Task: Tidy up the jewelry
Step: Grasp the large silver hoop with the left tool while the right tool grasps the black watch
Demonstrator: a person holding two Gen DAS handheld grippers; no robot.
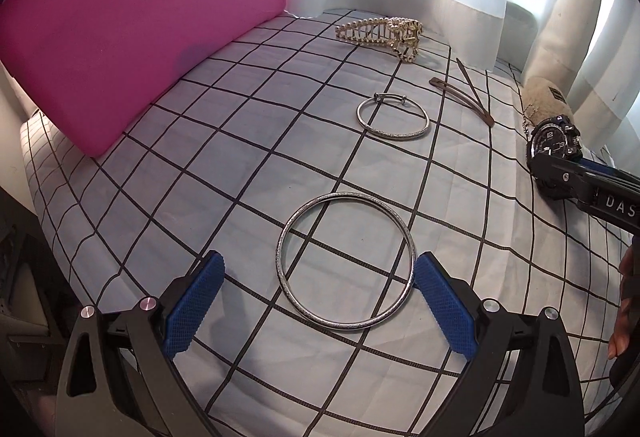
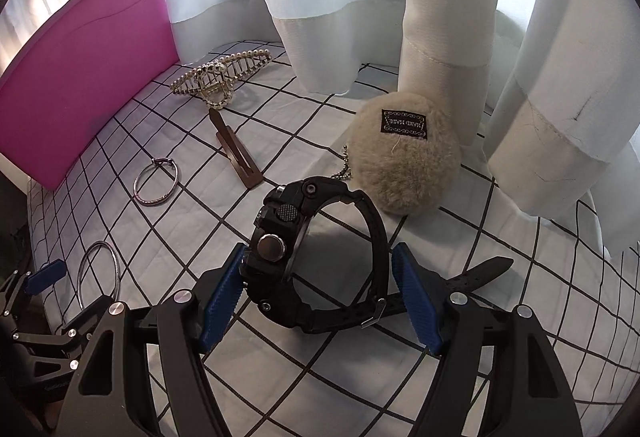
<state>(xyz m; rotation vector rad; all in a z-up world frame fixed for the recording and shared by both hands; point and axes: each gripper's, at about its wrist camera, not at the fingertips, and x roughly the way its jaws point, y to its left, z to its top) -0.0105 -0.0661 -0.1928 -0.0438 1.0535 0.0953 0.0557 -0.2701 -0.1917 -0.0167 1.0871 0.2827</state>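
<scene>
both grippers poised over jewelry, pick-up step not yet made

left gripper [image 1: 318,303], jaws apart, brackets the large silver bangle [image 1: 346,264] mid-bed; right gripper [image 2: 320,295], jaws apart, straddles the black chunky wristwatch [image 2: 316,257] near the curtain-side edge; next, i judge, each closes squarely.

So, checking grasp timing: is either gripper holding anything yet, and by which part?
Nothing held: left gripper open around the bangle, right gripper open around the watch.

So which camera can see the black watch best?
The right wrist view: the black watch stands big and centred between the open right gripper fingers. The left wrist view shows the watch only small at the right edge, partly hidden by the right gripper.
</scene>
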